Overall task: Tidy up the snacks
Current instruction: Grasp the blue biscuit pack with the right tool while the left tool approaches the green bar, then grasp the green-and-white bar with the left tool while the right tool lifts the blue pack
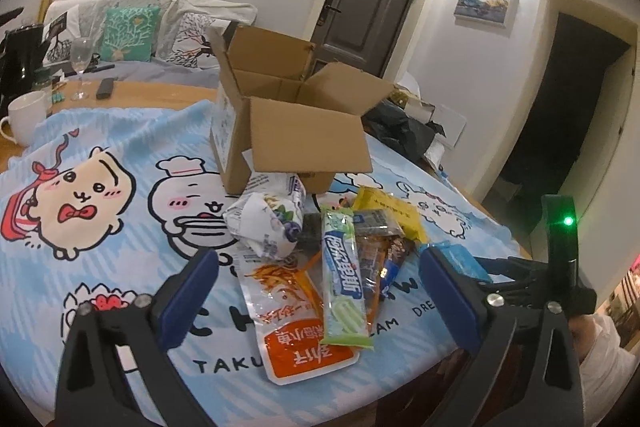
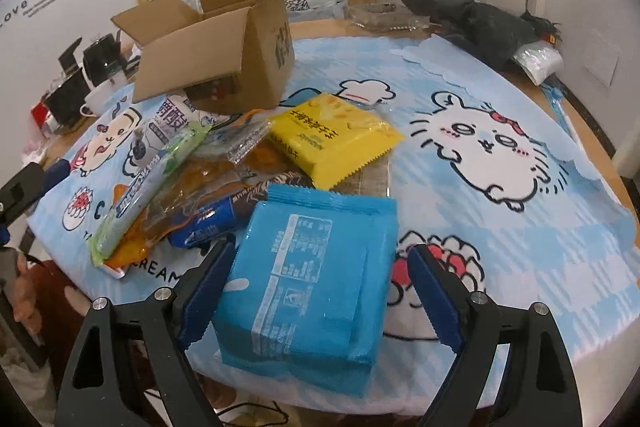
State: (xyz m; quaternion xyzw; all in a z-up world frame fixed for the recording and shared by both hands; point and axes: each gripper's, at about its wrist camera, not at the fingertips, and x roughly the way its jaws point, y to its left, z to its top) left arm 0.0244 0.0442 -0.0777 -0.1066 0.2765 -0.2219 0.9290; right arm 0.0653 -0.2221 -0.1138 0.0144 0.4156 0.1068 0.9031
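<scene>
Left wrist view: my left gripper (image 1: 320,291) hangs wide and empty over a heap of crinkly foil snack packets (image 1: 340,259) lying before an open cardboard box (image 1: 296,131) on the table.

Right wrist view: my right gripper (image 2: 320,287) straddles a blue packet (image 2: 312,283), pads not pressing. I judge it light, slippery and crushable; best taken across its flat sides.

Dim, ceiling-light glare, fisheye-warped edges
</scene>
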